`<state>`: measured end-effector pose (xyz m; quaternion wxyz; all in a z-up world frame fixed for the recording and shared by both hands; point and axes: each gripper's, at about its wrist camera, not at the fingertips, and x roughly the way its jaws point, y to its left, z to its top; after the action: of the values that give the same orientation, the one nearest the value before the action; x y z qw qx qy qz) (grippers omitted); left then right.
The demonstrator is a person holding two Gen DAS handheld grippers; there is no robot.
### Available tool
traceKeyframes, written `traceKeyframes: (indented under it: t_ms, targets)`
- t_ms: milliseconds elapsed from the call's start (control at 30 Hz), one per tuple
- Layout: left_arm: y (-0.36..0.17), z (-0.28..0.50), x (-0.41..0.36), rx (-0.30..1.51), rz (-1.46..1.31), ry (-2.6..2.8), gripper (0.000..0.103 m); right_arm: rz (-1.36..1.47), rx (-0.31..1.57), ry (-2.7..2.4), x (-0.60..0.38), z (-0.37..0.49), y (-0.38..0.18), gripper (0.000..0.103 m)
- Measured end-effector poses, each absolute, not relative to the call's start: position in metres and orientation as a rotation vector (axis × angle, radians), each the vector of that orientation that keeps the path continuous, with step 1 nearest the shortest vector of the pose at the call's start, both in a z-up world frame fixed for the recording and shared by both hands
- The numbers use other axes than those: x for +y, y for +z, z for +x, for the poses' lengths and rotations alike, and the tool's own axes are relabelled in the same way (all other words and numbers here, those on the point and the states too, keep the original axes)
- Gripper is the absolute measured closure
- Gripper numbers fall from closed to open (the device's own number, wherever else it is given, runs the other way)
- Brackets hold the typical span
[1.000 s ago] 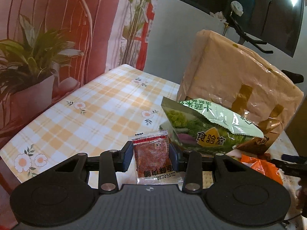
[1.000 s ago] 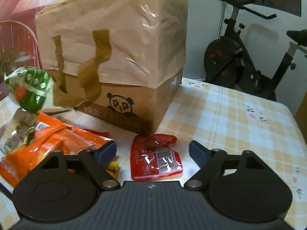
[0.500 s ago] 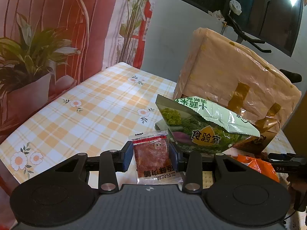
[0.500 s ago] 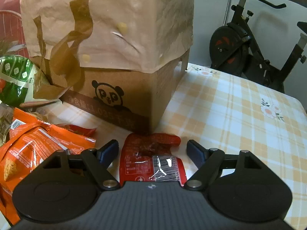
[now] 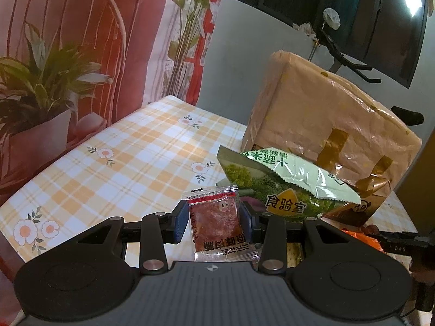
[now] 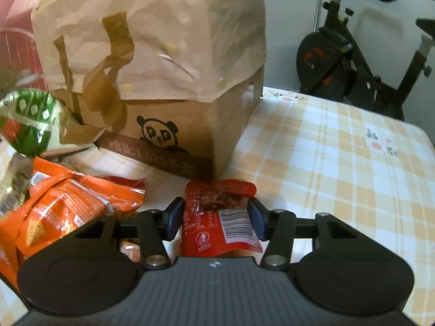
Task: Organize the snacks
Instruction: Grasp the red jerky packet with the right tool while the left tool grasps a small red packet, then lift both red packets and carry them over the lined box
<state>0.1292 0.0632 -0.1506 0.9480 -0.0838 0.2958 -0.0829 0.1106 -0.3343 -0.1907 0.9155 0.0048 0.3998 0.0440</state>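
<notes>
My left gripper (image 5: 214, 218) is shut on a small clear packet of red dried meat (image 5: 217, 221) and holds it above the checked tablecloth (image 5: 130, 163). A green snack bag (image 5: 282, 187) leans just beyond it, against a brown paper-covered box (image 5: 326, 119). My right gripper (image 6: 216, 217) is shut on a red snack packet (image 6: 217, 217) with a barcode, close in front of the panda box (image 6: 168, 108). Orange snack bags (image 6: 65, 206) lie to its left, and the green snack bag (image 6: 27, 119) shows at the far left.
A potted plant (image 5: 40, 103) and a red chair (image 5: 81, 40) stand past the table's left edge. An exercise bike (image 6: 353, 62) stands behind the table on the right. The checked tablecloth (image 6: 339, 168) stretches right of the box.
My right gripper has moved forward and shut on the red packet, which lay between open fingers before. My left gripper has lifted a little with its meat packet.
</notes>
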Motion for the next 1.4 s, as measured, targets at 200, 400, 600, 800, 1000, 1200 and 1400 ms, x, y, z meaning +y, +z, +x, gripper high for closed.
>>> traceKeyframes:
  t_ms: [200,400,600,800,1000,1200,1400]
  targets:
    - [-0.141,0.134,0.062,0.558,-0.149,-0.177,0.060,0.023,0.796,0.092,-0.335,0.099,-0.180,0.050]
    - [-0.126,0.151,0.065,0.515,-0.143,-0.162,0.060,0.024,0.756,0.080,-0.339,0.095,-0.163,0.050]
    - [-0.108,0.155,0.058,0.468,-0.143,-0.182,0.060,0.036,0.695,0.072,-0.347,0.091,-0.144,0.050]
    - [-0.095,0.158,0.047,0.443,-0.133,-0.216,0.060,0.048,0.625,0.057,-0.354,0.089,-0.120,0.050]
    - [-0.080,0.162,0.034,0.416,-0.115,-0.253,0.060,0.057,0.546,0.039,-0.364,0.088,-0.095,0.050]
    - [-0.054,0.165,0.023,0.359,-0.115,-0.285,0.060,0.055,0.445,0.034,-0.368,0.091,-0.060,0.050]
    - [-0.029,0.177,0.001,0.320,-0.097,-0.338,0.060,0.023,0.348,0.066,-0.360,0.102,-0.021,0.050]
